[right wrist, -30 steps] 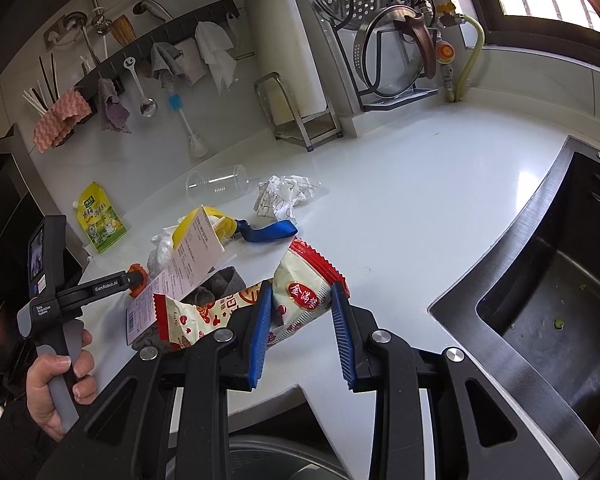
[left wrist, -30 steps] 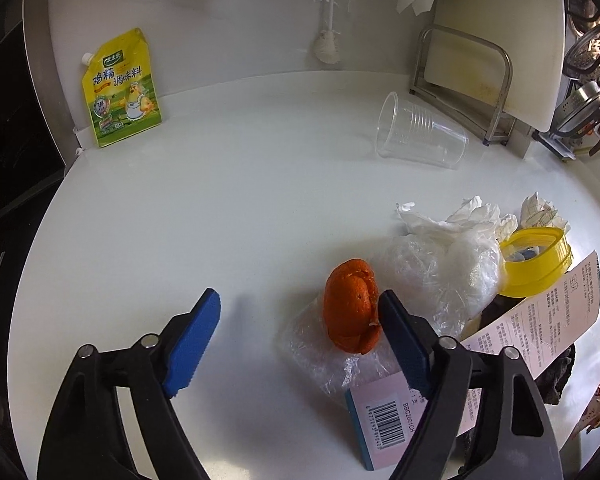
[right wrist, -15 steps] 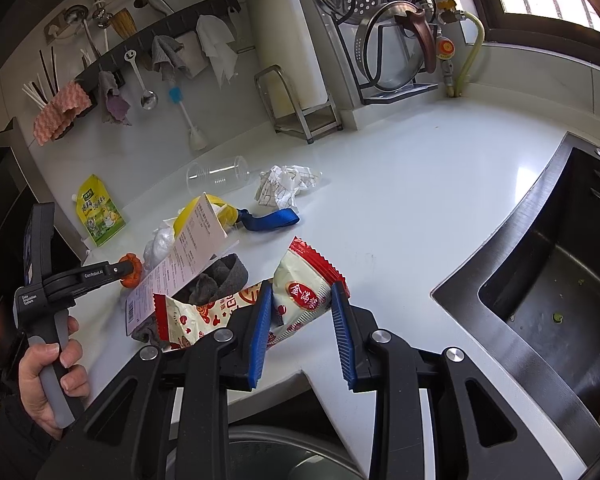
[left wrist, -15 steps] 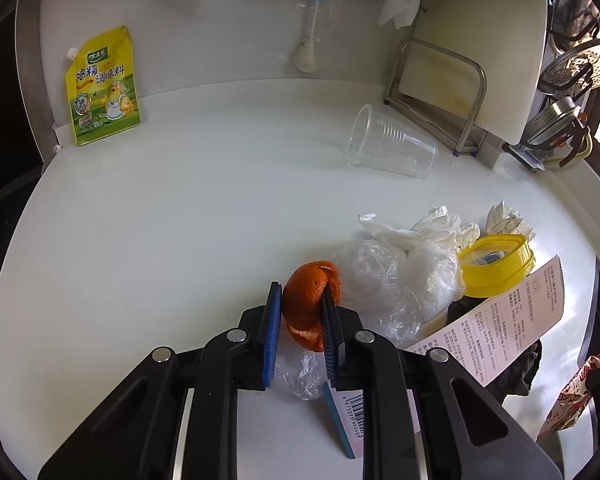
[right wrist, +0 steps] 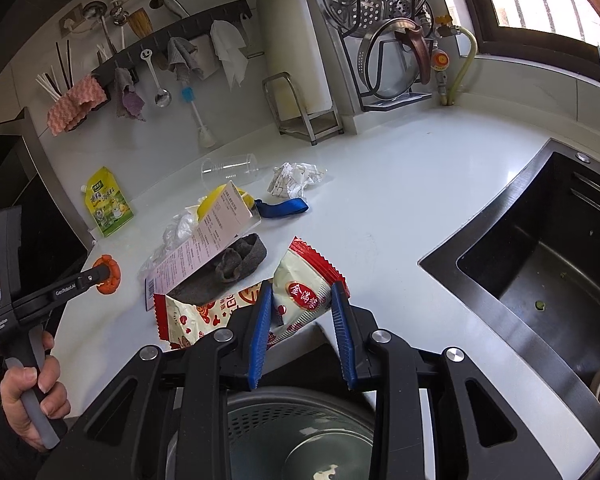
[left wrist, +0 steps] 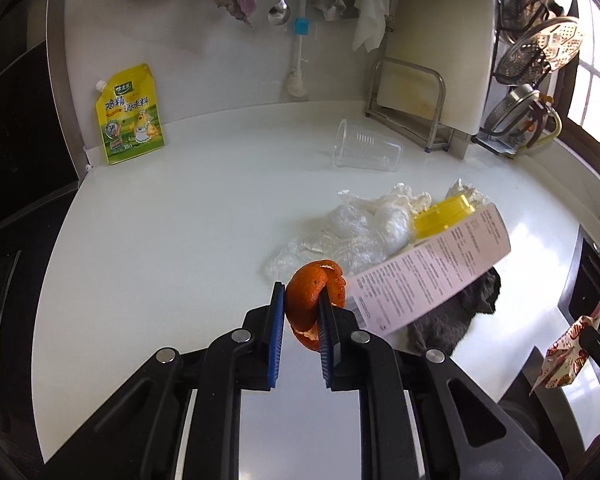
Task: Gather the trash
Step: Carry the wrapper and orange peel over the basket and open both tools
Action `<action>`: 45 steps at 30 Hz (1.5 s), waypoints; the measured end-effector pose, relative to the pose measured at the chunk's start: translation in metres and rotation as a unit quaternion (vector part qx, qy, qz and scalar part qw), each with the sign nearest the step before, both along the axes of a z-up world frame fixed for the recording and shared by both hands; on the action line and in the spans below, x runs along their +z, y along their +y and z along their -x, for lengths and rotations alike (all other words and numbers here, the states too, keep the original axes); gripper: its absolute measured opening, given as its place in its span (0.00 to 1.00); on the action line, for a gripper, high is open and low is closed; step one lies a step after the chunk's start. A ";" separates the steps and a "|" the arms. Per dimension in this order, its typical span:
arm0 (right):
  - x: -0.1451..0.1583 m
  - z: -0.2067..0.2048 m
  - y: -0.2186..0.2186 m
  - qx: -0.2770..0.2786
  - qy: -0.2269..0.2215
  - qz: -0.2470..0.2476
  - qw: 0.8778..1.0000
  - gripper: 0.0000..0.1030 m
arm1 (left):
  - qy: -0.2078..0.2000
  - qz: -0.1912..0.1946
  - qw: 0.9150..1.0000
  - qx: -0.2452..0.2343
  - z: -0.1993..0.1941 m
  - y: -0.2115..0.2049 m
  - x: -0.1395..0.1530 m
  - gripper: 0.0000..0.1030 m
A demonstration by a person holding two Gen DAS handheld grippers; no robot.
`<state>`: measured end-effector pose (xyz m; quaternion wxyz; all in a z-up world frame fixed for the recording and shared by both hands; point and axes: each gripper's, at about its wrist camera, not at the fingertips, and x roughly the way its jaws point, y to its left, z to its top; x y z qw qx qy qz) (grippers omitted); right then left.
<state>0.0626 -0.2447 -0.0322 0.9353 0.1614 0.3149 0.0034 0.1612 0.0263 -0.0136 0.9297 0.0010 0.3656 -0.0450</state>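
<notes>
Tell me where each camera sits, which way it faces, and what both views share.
Left wrist: rides the left gripper, facing the back wall; its fingers clamp the orange peel.
Right wrist: rides the right gripper, facing the counter corner; its fingers flank the snack wrapper, and the person's left hand shows.
Shared: peel, clear cup, seasoning pouch.

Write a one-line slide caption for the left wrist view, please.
Left tool shut on an orange peel, lifted off the white counter beside crumpled plastic wrap.
</notes>
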 end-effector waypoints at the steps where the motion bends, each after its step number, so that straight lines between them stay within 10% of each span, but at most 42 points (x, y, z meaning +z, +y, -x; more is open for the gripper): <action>1: 0.001 0.006 0.002 0.000 0.001 0.002 1.000 0.28 | -0.002 -0.003 1.000 -0.005 0.010 -0.002 0.000 0.16; 23: -0.018 0.127 0.037 -0.002 0.027 0.063 0.998 0.28 | 0.003 -0.021 0.996 -0.087 0.175 -0.061 -0.028 0.16; 45: -0.070 0.144 0.039 0.007 0.087 0.077 0.993 0.28 | 0.081 -0.024 0.991 -0.099 0.183 -0.079 -0.090 0.16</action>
